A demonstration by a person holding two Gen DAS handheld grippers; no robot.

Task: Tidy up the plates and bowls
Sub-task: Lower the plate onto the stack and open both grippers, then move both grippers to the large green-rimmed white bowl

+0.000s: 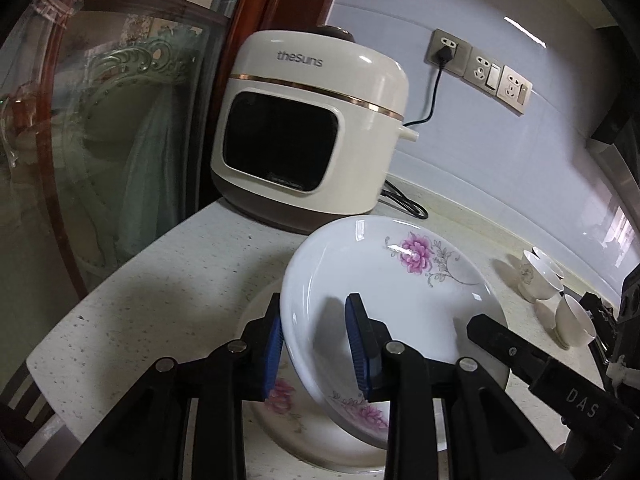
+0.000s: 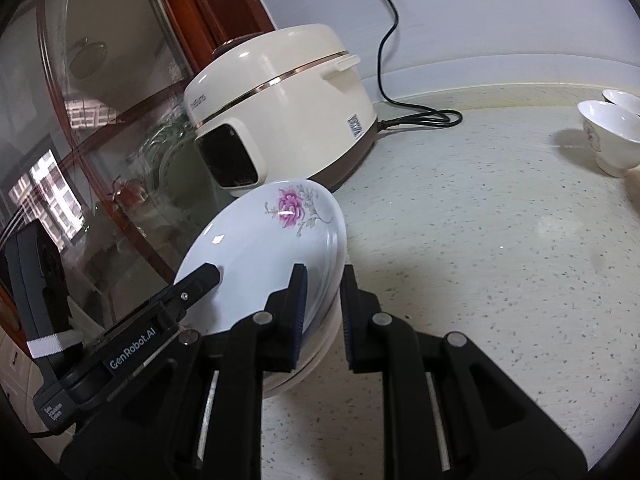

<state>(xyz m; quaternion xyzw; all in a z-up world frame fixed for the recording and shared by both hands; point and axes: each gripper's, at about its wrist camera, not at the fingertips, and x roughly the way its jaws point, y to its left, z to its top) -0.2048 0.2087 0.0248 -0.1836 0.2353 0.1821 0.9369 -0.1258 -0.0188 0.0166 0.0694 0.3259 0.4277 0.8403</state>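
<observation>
A white plate with pink flowers (image 1: pixel 384 280) is tilted above a second flowered plate (image 1: pixel 296 420) that lies on the speckled counter. My left gripper (image 1: pixel 316 344) straddles the tilted plate's near-left rim, blue pads on either side with a visible gap. My right gripper (image 2: pixel 324 316) straddles the same plate (image 2: pixel 264 248) at its right rim, one finger over it and one under. The right gripper's finger shows in the left wrist view (image 1: pixel 504 344), and the left gripper's finger (image 2: pixel 200 280) in the right wrist view. The lower plate's edge (image 2: pixel 312 360) shows beneath.
A cream rice cooker (image 1: pixel 308 128) stands at the back left, its black cord (image 2: pixel 420 116) running to wall sockets (image 1: pixel 480 68). Small white bowls (image 1: pixel 540 276) stand at the right, also in the right wrist view (image 2: pixel 612 136). A glass cabinet door (image 1: pixel 100 140) borders the counter's left.
</observation>
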